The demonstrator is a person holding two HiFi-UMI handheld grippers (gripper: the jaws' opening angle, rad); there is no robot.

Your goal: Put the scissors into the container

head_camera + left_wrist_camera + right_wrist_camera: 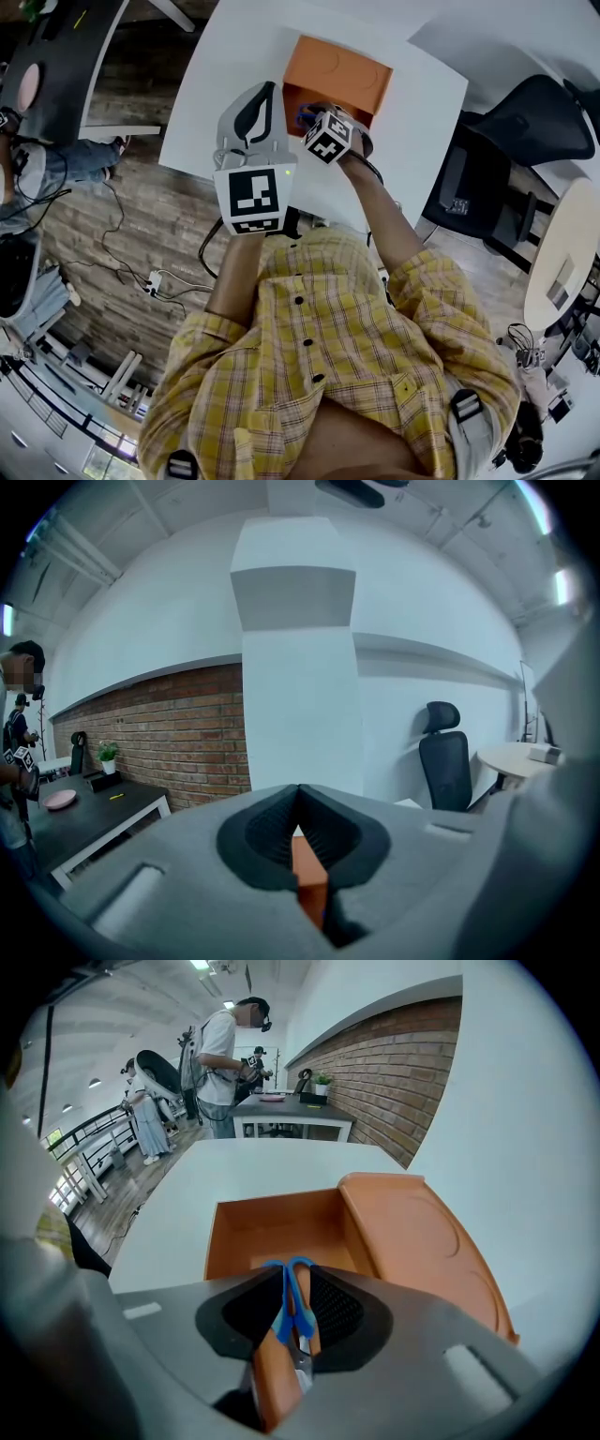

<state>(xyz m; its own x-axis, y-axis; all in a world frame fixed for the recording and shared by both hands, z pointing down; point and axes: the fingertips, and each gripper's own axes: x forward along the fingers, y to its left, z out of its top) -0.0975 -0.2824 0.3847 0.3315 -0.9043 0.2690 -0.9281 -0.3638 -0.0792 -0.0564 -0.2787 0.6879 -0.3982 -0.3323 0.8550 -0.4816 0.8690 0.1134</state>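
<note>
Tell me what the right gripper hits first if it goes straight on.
Probably the bottom of the orange container, just past the scissors between the jaws of the right gripper; depth is unclear.

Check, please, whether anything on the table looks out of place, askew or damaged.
Nothing stands out. The orange container sits open on the white table, its lid folded to one side, and the blue-handled scissors stand between the right gripper's jaws over it.

access: container (272,1218) top open | obstacle: open lid (422,1241) along right wall
</note>
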